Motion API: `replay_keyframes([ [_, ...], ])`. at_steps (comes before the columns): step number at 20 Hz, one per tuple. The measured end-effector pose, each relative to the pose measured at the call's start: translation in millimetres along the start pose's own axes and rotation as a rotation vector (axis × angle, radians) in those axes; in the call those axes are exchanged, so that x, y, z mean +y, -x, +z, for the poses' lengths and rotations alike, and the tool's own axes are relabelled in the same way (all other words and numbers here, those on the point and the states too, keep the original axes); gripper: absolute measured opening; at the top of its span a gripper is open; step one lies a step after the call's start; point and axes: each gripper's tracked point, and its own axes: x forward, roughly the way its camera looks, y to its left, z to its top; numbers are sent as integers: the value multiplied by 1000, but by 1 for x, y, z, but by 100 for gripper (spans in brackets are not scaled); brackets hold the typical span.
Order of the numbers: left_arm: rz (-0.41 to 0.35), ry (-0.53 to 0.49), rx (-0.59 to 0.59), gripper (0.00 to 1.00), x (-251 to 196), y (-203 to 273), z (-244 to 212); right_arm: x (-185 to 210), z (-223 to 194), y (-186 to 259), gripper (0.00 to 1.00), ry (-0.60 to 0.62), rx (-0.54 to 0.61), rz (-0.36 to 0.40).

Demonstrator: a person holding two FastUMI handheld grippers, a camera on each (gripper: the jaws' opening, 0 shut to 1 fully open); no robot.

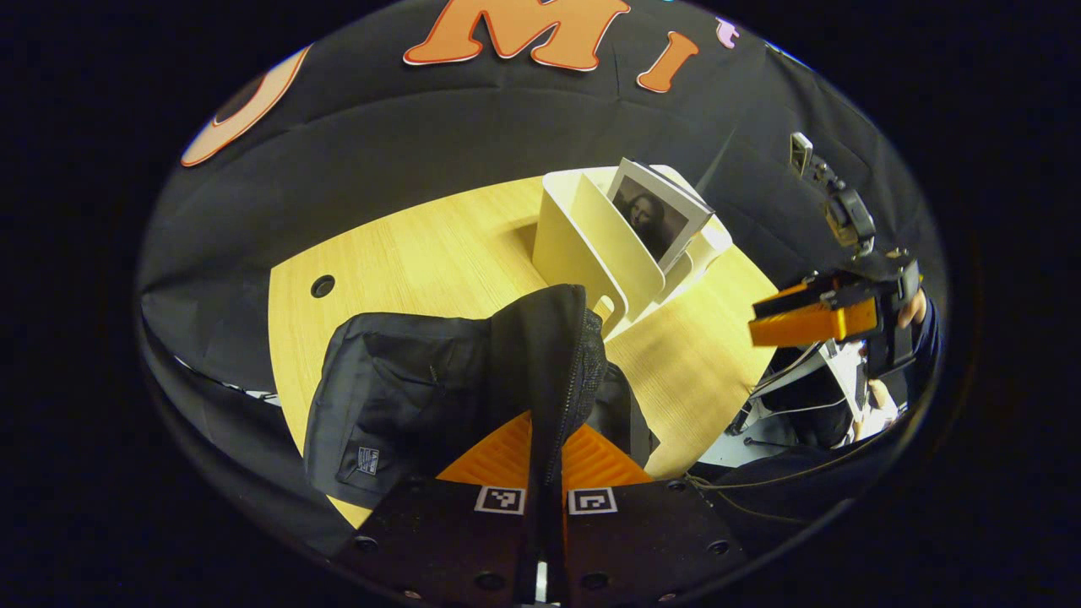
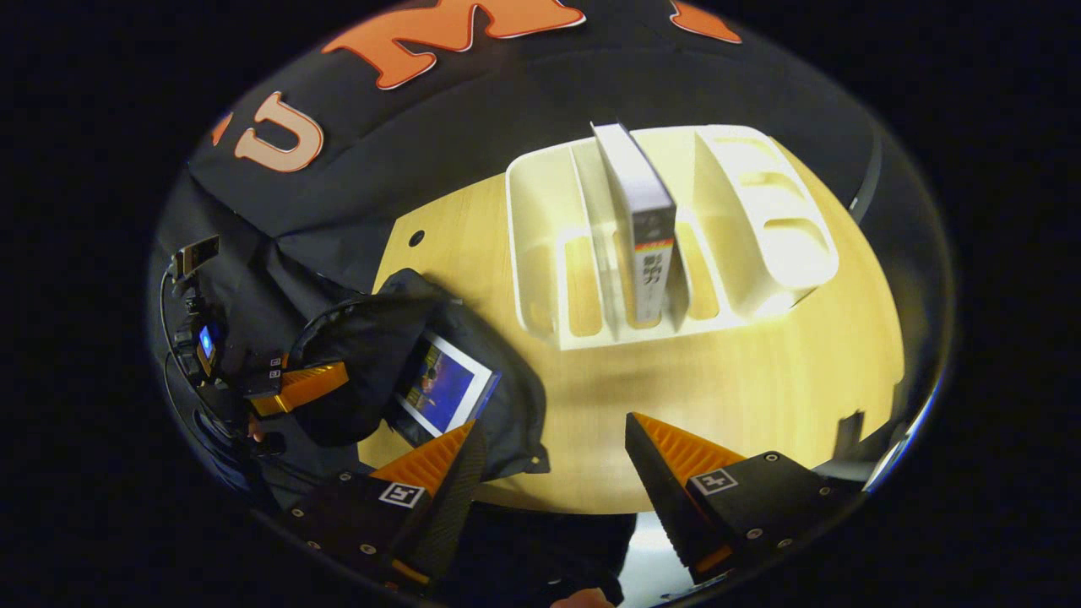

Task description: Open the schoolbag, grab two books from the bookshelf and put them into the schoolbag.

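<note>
A black schoolbag (image 1: 397, 388) lies on the wooden table. My left gripper (image 1: 546, 439) is shut on its zipped flap (image 1: 549, 355) and holds it raised. In the right gripper view the schoolbag (image 2: 422, 371) gapes open and a book with a blue cover (image 2: 446, 387) sits partly inside it, with the left gripper (image 2: 296, 384) pinching the flap beside it. A white bookshelf (image 2: 676, 228) stands behind, holding one upright book (image 2: 643, 219), which the left gripper view shows with a portrait cover (image 1: 654, 215). My right gripper (image 2: 553, 439) is open over the table's near edge, nothing between its fingers.
The bookshelf (image 1: 608, 245) has several empty slots. A round cable hole (image 1: 322, 285) sits in the table (image 1: 422, 253) at the far left. The right gripper (image 1: 811, 314) and the hand holding it hover off the table's right side. Bare wood (image 2: 743, 380) lies in front of the shelf.
</note>
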Motion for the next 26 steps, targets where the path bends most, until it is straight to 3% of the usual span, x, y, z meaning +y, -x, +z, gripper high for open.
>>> replay_keyframes([
  [5, 34, 61, -3, 5, 1, -5, -2, -27, 69, 27, 98, 92, -24, -52],
  [10, 71, 151, -11, 5, 6, -4, -9, -33, 129, 25, 98, 137, -2, -64],
  [14, 111, 235, -22, 5, 10, -4, -12, -30, 159, -5, 98, 157, 61, -42],
  [21, 171, 329, -31, 5, 9, -4, -19, -45, 173, -73, 97, 164, 198, -56],
  [23, 175, 338, -27, 5, 6, -7, -18, -53, 176, -86, 96, 169, 212, -79],
  [25, 176, 345, -24, 5, 6, -9, -18, -59, 177, -95, 87, 175, 222, -103],
  [26, 176, 346, -24, 5, 5, -11, -19, -62, 176, -99, 76, 174, 228, -114],
])
